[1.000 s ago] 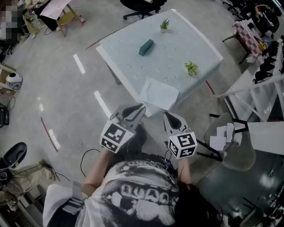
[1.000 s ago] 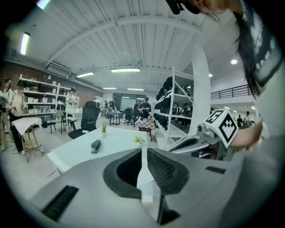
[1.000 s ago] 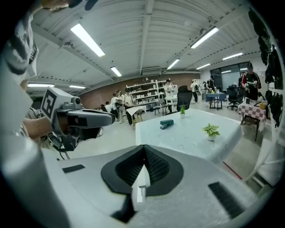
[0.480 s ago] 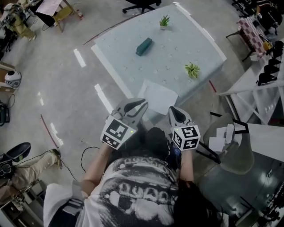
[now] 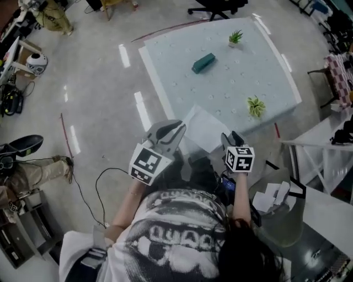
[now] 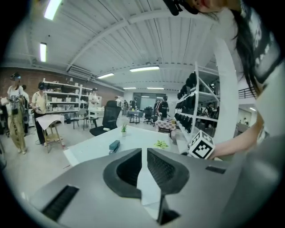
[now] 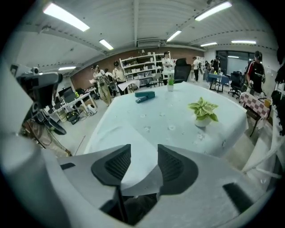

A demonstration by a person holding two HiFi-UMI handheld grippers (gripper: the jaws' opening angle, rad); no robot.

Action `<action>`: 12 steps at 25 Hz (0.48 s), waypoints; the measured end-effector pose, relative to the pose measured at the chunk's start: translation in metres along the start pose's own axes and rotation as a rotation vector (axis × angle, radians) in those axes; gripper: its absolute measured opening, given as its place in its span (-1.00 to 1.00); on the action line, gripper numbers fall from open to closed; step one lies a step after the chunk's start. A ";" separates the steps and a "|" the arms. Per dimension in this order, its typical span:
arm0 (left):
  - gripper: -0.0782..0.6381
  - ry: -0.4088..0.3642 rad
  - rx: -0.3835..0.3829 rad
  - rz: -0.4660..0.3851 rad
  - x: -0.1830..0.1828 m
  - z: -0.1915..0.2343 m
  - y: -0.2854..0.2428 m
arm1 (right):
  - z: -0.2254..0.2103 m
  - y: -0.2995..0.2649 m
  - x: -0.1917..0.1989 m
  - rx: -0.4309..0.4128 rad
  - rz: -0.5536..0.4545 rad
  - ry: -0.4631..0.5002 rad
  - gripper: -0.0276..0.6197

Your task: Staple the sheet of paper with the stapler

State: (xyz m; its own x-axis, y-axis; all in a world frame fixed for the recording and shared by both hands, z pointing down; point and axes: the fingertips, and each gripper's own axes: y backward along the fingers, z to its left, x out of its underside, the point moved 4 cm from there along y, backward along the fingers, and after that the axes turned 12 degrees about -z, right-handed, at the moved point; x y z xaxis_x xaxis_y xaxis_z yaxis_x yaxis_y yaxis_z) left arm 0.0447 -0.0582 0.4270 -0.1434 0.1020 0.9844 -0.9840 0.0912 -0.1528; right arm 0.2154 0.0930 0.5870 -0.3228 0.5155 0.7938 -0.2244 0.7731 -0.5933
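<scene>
Approach step. Left gripper (image 5: pixel 176 128) fingers nearly together, empty; right gripper (image 5: pixel 231 136) fingers just opening wide, nothing between. Next, probably: pin the sheet (image 5: pixel 207 126), fetch the far stapler (image 5: pixel 203 63).

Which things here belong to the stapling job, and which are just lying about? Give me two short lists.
For the job:
- sheet of paper, at the table's near edge
- stapler, farther back on the table

Just lying about:
- far potted plant, on the table
- near potted plant, on the table
- office chair, beyond the table
</scene>
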 end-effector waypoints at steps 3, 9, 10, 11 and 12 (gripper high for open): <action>-0.69 0.012 -0.089 0.008 -0.004 0.006 0.001 | -0.015 -0.019 0.014 -0.029 0.087 0.050 -0.35; -0.69 0.012 -0.209 0.033 -0.004 0.006 0.000 | -0.018 -0.039 0.024 -0.159 0.160 0.143 -0.42; -0.69 0.015 -0.225 0.033 -0.004 0.006 -0.001 | -0.019 -0.040 0.024 -0.163 0.168 0.168 -0.45; -0.69 0.019 -0.241 0.035 -0.004 0.005 -0.002 | -0.019 -0.041 0.022 -0.167 0.173 0.187 -0.50; -0.69 0.021 -0.256 0.038 -0.003 0.004 -0.003 | -0.020 -0.041 0.020 -0.175 0.173 0.196 -0.55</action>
State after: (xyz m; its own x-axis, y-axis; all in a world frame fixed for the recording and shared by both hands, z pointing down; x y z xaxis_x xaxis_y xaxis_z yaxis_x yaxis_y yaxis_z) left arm 0.0473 -0.0629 0.4243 -0.1745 0.1308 0.9759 -0.9188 0.3348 -0.2091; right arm 0.2366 0.0787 0.6301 -0.1552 0.6929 0.7042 -0.0142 0.7112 -0.7029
